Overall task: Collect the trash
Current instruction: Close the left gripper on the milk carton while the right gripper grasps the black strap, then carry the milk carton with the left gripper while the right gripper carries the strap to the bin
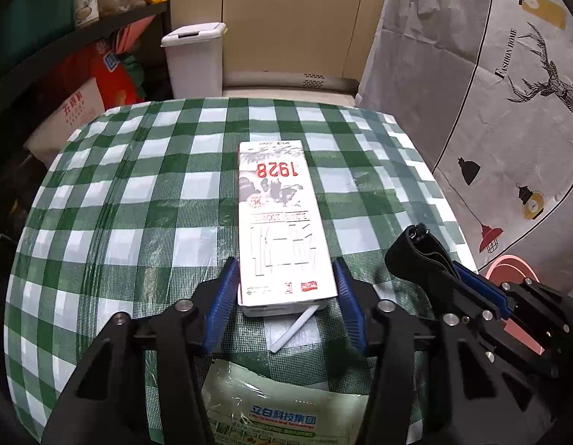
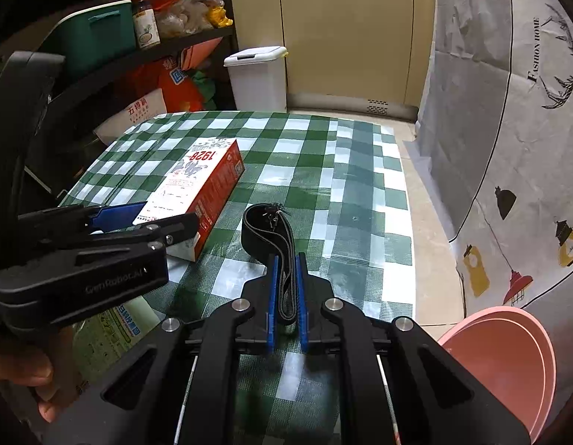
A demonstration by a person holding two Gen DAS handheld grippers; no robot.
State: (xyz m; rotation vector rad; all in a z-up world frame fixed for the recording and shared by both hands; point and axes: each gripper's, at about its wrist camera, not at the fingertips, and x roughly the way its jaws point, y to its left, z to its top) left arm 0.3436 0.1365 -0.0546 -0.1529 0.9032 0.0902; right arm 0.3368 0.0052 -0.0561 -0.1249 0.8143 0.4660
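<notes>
A white and red drink carton (image 1: 282, 222) marked 1928 lies flat on the green checked tablecloth (image 1: 138, 193), with a white straw (image 1: 295, 328) at its near end. My left gripper (image 1: 286, 289) is open, its blue pads on either side of the carton's near end. The carton also shows in the right wrist view (image 2: 197, 189). My right gripper (image 2: 286, 293) is shut on a black elastic strap (image 2: 266, 230) and holds it above the cloth. The strap also shows at the right of the left wrist view (image 1: 416, 248).
A pale green printed pouch (image 1: 282, 408) lies at the table's near edge. A white lidded bin (image 2: 258, 78) stands on the floor beyond the table. A pink basin (image 2: 509, 363) sits low at the right. Cluttered shelves (image 1: 63, 37) stand at the left.
</notes>
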